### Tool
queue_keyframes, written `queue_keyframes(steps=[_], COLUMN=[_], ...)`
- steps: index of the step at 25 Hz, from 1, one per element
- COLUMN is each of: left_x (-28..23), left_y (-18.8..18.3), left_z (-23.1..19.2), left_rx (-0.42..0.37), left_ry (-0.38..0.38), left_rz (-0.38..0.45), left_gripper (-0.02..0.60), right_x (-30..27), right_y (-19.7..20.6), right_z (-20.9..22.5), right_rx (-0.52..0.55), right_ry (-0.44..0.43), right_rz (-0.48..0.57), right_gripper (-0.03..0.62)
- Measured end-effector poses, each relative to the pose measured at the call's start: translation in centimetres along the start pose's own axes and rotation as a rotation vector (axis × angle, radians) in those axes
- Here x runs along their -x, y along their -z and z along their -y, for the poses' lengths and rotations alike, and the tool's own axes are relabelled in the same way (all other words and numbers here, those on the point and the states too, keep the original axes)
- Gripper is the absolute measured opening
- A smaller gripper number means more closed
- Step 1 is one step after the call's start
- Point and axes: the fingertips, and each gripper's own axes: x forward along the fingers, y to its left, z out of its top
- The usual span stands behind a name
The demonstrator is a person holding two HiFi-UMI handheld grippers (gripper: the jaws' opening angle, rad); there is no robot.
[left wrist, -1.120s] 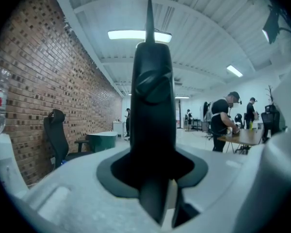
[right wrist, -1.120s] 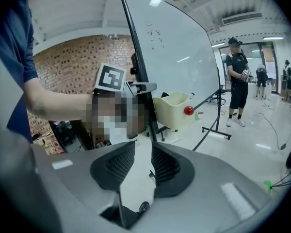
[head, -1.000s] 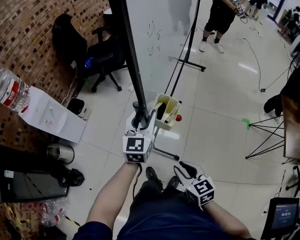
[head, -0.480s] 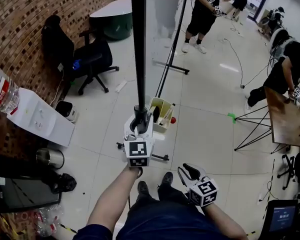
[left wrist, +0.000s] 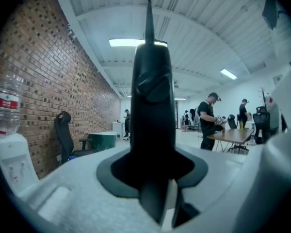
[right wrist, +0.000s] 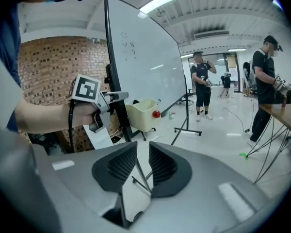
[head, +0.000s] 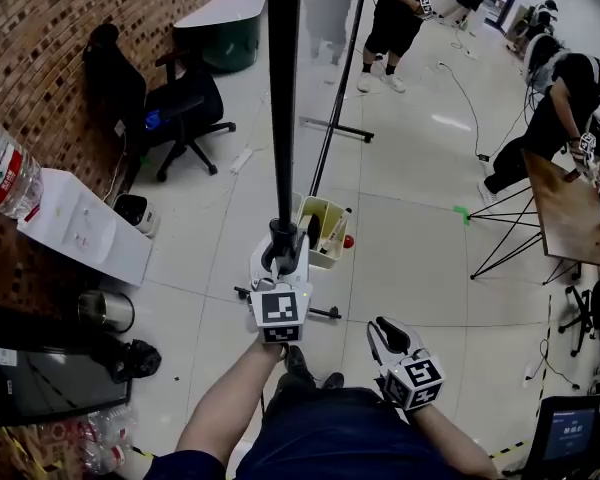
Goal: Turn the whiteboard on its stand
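Note:
The whiteboard [head: 283, 98] stands edge-on in the head view, so I see mostly its black frame; its white face [right wrist: 145, 57] shows in the right gripper view. My left gripper [head: 280, 258] is shut on the frame's lower edge, and the black frame [left wrist: 152, 110] fills the space between its jaws. My right gripper [head: 388, 333] hangs low at the right, away from the board. Its jaws [right wrist: 142, 164] are closing with a narrow gap and nothing between them. The left gripper's marker cube [right wrist: 94, 93] shows beside the board.
A beige bin [head: 325, 230] with a red ball hangs on the stand by my left gripper. A black office chair [head: 185, 108] and water dispenser [head: 80, 233] stand along the brick wall. Another stand's pole [head: 335, 88], a person [head: 395, 18], a tripod [head: 510, 238] and a wooden table [head: 570, 218] are nearby.
The whiteboard has swung from showing its white face to edge-on in the head view. My left gripper stayed on the frame. The right gripper's jaws have narrowed.

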Motion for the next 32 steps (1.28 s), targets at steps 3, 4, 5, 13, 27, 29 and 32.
queue_keyframes(steps=[3,4,5,13,27,29,32], left_x=[1.4,1.8,2.3,5.8,16.8,18.1,19.7], left_y=[0.3,0.0,-0.1,0.4,0.3,0.2,0.8], left_z=[-0.2,-0.3,-0.5,-0.9,3.4,3.6,3.7], left_rx=[0.004,0.008,0.012,0.023,-0.038,-0.031,-0.019], left_ry=[0.003,0.008,0.013,0.002,0.040,0.049,0.064], left_rz=[-0.020,-0.023,-0.023,-0.020,0.038,0.045,0.039], left_gripper=[0.166,0.166,0.166,0.166,0.166,0.166,0.166], right_x=[1.7,2.3,2.9,8.3,9.8,9.9,10.6], right_y=[-0.7,-0.6,-0.4,0.5,1.3,2.3,2.5], right_z=[-0.7,-1.0,-1.3,-2.8,-12.0,-13.7,-15.1], right_rx=[-0.001,-0.006,-0.013,-0.036,0.091,0.098,0.086], right_ry=[0.005,0.006,0.006,0.026,-0.010,-0.024,-0.028], right_rz=[0.077,0.094,0.108,0.211,0.200,0.166,0.159], right_gripper=[0.072,0.069,0.067,0.058,0.054,0.054,0.054])
